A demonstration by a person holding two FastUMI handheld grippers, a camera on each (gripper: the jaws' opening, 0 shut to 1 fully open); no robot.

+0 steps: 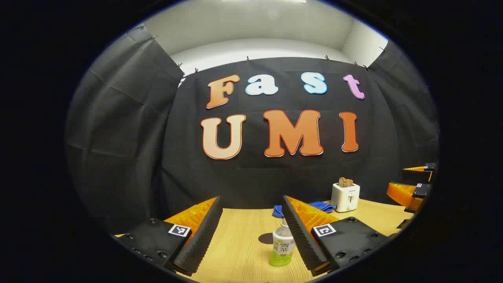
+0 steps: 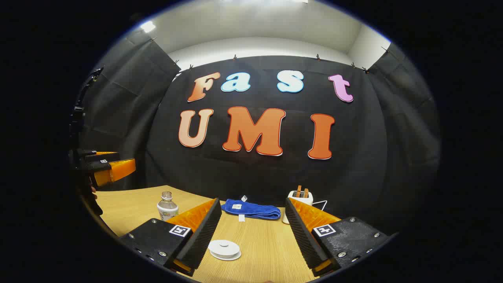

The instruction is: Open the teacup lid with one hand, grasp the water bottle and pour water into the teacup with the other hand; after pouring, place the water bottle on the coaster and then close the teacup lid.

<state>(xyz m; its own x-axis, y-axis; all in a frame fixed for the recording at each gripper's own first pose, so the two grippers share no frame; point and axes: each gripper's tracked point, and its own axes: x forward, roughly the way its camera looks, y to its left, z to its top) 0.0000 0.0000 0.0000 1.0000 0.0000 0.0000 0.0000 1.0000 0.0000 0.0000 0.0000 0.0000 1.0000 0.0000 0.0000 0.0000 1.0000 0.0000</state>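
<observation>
the left gripper (image 1: pixel 251 236) hangs above the pale wooden table (image 1: pixel 235 251) with its jaws wide apart and nothing between them. just ahead, at about 1 o'clock from the gap, stands the small clear plastic water bottle (image 1: pixel 283 245) with a pale label and a little green-tinted liquid at its base; its far side is partly hidden by the right-hand finger. the bottle looks uncapped in the right gripper view (image 2: pixel 167 206), where it sits at 10 o'clock. a dark round coaster (image 1: pixel 266 238) lies on the table just behind it.

the right gripper (image 2: pixel 251 236) also holds its jaws apart, empty. the white round teacup lid (image 2: pixel 224 248) sits low between its fingers toward 7 o'clock, covering the cup beneath.

the bottle is probably light and thin-walled, so it would dent and slip if squeezed hard; the labelled mid-body looks like the safest hold, kept upright since the neck seems open. the lid looks hard, smooth and breakable; its small centre knob is the likely place to pinch, gently.

a folded blue cloth (image 2: pixel 251 209) and a white toaster (image 1: pixel 346 196) stand well back at 12 to 1 o'clock.
</observation>
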